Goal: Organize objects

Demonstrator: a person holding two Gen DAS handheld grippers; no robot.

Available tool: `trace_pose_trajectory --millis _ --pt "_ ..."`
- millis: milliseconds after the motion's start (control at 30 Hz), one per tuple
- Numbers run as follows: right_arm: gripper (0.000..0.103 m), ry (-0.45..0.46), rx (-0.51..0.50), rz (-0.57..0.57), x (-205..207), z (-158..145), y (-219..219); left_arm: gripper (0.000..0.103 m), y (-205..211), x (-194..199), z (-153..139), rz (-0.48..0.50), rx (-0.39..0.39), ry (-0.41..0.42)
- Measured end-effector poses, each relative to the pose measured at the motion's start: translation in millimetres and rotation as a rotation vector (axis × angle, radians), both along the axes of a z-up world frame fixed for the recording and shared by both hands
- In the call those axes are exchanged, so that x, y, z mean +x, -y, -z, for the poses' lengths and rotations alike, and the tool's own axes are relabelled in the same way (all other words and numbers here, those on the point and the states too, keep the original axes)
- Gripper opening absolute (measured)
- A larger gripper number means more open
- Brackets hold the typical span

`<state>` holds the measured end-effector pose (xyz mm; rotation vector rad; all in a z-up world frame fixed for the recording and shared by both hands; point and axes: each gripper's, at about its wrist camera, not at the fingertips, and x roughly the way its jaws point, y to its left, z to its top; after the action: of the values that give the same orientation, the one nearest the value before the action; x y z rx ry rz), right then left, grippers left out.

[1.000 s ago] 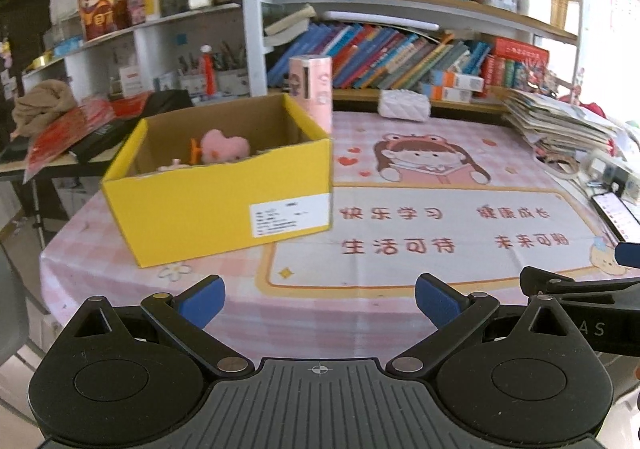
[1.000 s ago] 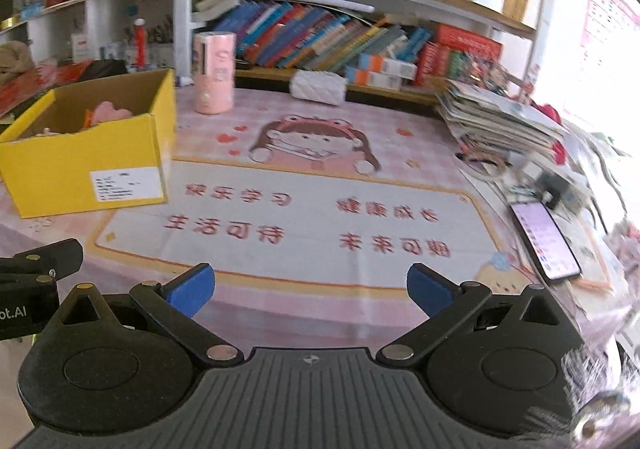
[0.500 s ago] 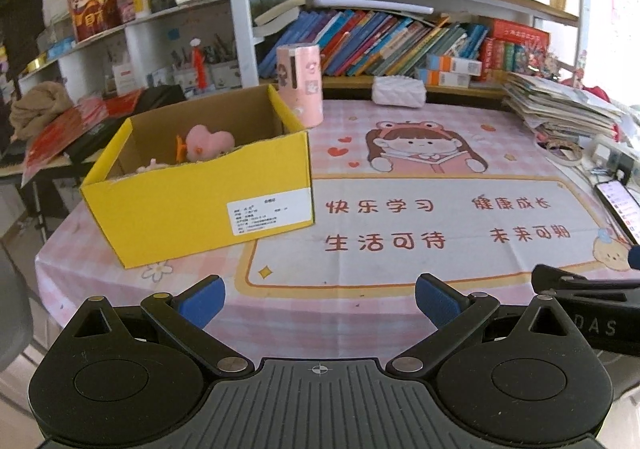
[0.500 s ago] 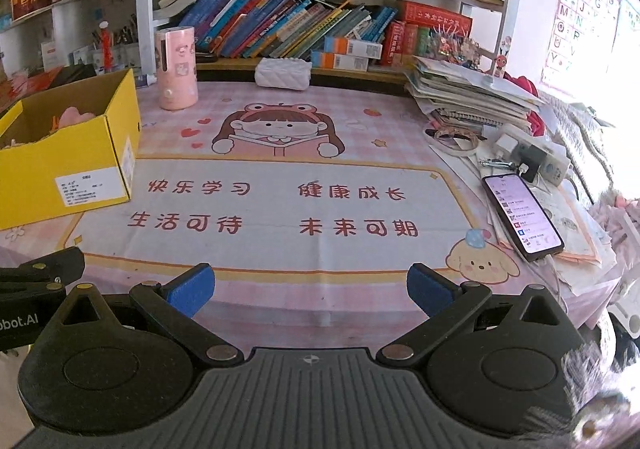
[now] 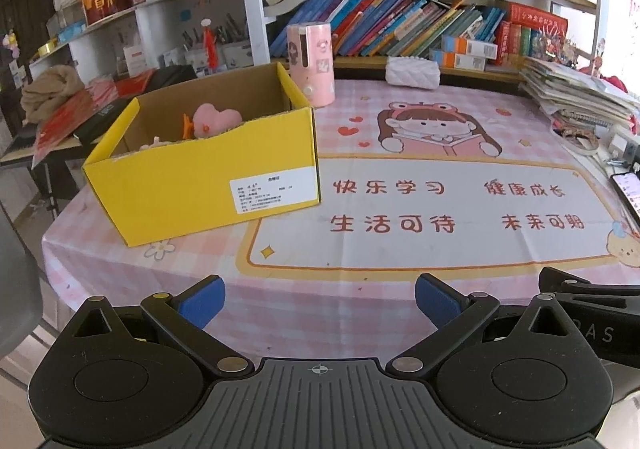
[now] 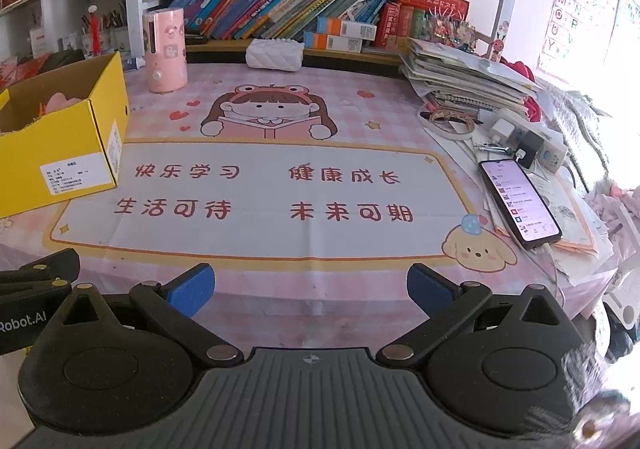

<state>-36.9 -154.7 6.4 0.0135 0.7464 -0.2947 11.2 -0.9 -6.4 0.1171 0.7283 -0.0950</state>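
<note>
Yellow cardboard box (image 5: 208, 185) sits on the left part of the desk (image 5: 360, 313), open top, white label on its near face. Inside: a pink heart-shaped plush (image 5: 216, 119), something orange (image 5: 186, 125) just left of it, and a pale item (image 5: 154, 143) near the front wall, too hidden to identify. Box's right corner overlaps the edge of the printed mat (image 5: 440, 209) with the cartoon girl and red characters.

Pink cylindrical container (image 5: 311, 63) stands upright just behind the box's far right corner; can't tell if they touch. White quilted pouch (image 5: 412, 72) lies further right along the back edge, under the bookshelf (image 5: 400, 29).

Right side of desk: stack of papers and booklets (image 6: 464, 77), chargers on a power strip (image 6: 528, 143), phone (image 6: 518, 201) lying flat with screen lit, resting on loose sheets.

Left gripper (image 5: 320, 299) is at the near desk edge, spread wide, nothing between the blue pads (image 5: 202, 299). Right gripper (image 6: 310, 289) same: spread wide, holding nothing, at the near edge, pointed at mat centre. The two grippers sit side by side, each showing in the other's view at the frame margin. Both well apart from the box.
</note>
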Motion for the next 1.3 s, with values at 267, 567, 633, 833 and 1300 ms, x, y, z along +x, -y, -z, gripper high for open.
trace_pose_trajectory --millis 267,567,633,833,1300 --pt "0.103 -0.016 -0.009 0.011 0.6 2.3 -4.0 0.102 -2.5 -0.6 2.1 -0.014 0.009 -0.011" --pt "0.103 -0.016 -0.011 0.011 2.0 2.5 -5.8 0.102 -5.0 1.3 3.0 -0.034 0.020 -0.017" --pt "0.103 -0.018 -0.013 0.012 2.4 2.8 -6.3 0.102 -5.3 2.7 3.1 -0.035 0.022 -0.020" --pt "0.103 -0.018 -0.025 0.016 2.6 2.9 -7.0 0.102 -5.5 5.0 3.4 -0.040 0.019 -0.028" --pt "0.103 -0.022 -0.042 0.026 4.5 2.7 -6.9 0.102 -5.0 8.0 5.0 -0.040 0.016 -0.042"
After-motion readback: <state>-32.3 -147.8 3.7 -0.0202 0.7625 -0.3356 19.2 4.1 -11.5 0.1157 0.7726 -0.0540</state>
